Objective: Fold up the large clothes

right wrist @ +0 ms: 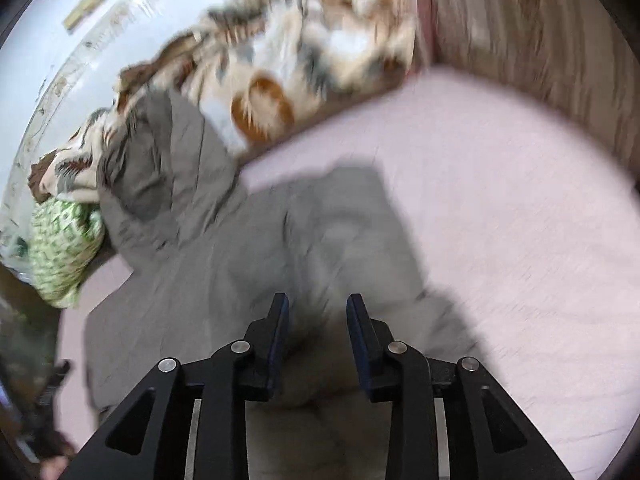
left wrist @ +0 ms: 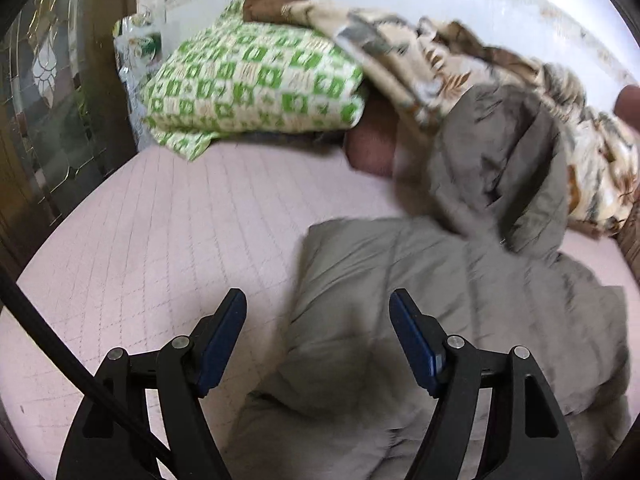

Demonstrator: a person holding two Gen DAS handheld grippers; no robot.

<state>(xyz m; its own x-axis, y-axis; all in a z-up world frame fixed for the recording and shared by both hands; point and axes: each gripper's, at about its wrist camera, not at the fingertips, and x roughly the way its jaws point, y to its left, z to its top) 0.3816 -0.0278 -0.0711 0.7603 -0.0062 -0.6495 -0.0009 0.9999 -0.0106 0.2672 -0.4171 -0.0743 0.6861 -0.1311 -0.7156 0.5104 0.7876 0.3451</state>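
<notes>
A grey padded jacket point(left wrist: 460, 280) lies crumpled on the pink quilted bed sheet point(left wrist: 160, 220), its upper part bunched against the bedding behind it. My left gripper point(left wrist: 318, 296) hovers over the jacket's left edge. Its jaws stand wide apart with nothing between the blue pads. In the right wrist view the same jacket point(right wrist: 240, 260) spreads under my right gripper point(right wrist: 318, 300). That gripper's jaws stand a narrow way apart above the cloth and the pads do not press on anything. The view is blurred.
A green-and-cream patterned pillow point(left wrist: 256, 80) and a floral blanket point(left wrist: 440, 52) lie along the far side by the white wall. A wooden bed end point(right wrist: 540, 32) borders the sheet point(right wrist: 500, 200) at the right. A glass-panelled door point(left wrist: 48, 100) stands at the left.
</notes>
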